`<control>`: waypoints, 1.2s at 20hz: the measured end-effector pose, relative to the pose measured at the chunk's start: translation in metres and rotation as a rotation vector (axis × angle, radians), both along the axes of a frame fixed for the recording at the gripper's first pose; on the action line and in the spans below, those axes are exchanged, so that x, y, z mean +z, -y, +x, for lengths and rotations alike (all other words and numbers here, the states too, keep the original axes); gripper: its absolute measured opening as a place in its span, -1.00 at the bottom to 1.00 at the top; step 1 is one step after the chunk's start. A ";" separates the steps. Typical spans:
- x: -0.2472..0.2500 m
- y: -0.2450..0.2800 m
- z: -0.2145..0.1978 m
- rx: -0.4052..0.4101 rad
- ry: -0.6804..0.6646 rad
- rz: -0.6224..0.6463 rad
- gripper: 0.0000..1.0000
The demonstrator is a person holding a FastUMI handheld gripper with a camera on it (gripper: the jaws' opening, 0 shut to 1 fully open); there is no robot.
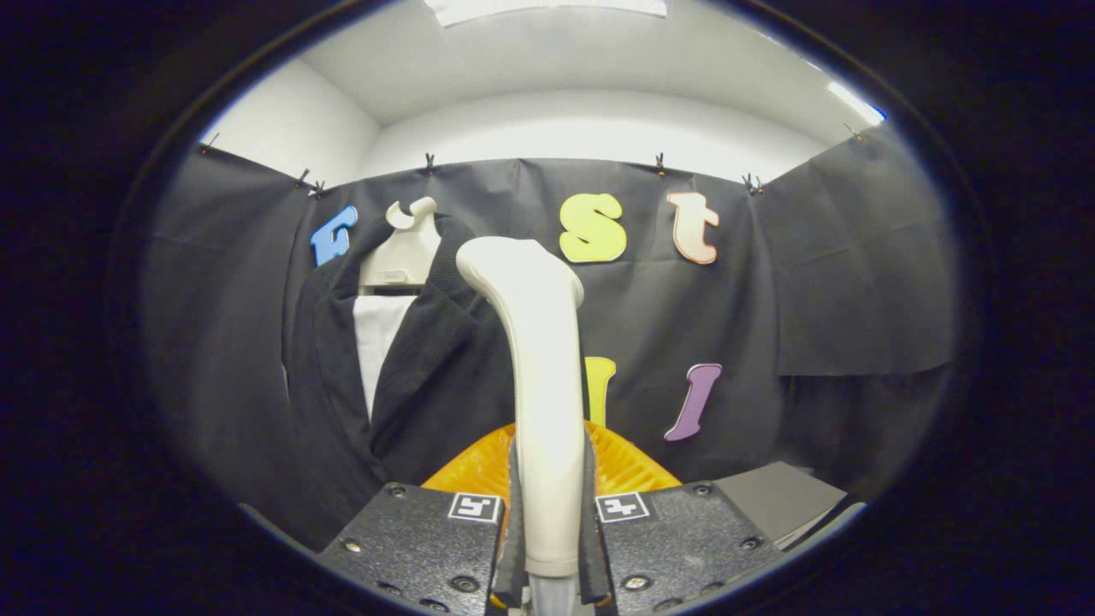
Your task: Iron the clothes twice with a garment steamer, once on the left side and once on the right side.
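Fingers (513, 522) clamped on upright steamer (539, 376)

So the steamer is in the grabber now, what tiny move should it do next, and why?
Probably swing the garment steamer a little toward the dark jacket. The gripper is shut on the steamer's handle, both fingers pressing it, so it looks ready. The jacket hangs on its hanger beyond the fingers and off to one side, and the steamer's head does not appear to be against the cloth yet.
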State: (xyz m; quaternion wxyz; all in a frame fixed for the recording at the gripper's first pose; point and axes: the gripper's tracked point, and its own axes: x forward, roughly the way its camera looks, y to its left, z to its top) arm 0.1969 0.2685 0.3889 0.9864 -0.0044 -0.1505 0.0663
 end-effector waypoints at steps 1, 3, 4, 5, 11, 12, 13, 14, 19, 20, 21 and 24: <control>0.000 -0.003 0.003 -0.002 0.000 -0.002 -0.45; 0.003 -0.004 0.005 0.004 0.025 0.001 -0.45; 0.008 -0.008 0.009 0.004 0.038 -0.007 -0.45; 0.012 -0.011 0.013 -0.001 0.053 -0.018 -0.45; 0.022 -0.026 0.035 -0.011 0.090 -0.046 -0.45; 0.023 -0.026 0.037 -0.016 0.095 -0.047 -0.45; 0.025 -0.027 0.037 -0.018 0.100 -0.045 -0.45; 0.025 -0.028 0.038 -0.028 0.104 -0.051 -0.46; 0.031 -0.026 0.041 -0.116 0.117 -0.100 -0.46; 0.031 -0.027 0.042 -0.122 0.115 -0.102 -0.46; 0.030 -0.027 0.043 -0.129 0.111 -0.105 -0.45; 0.019 -0.030 0.043 -0.114 0.089 -0.113 -0.45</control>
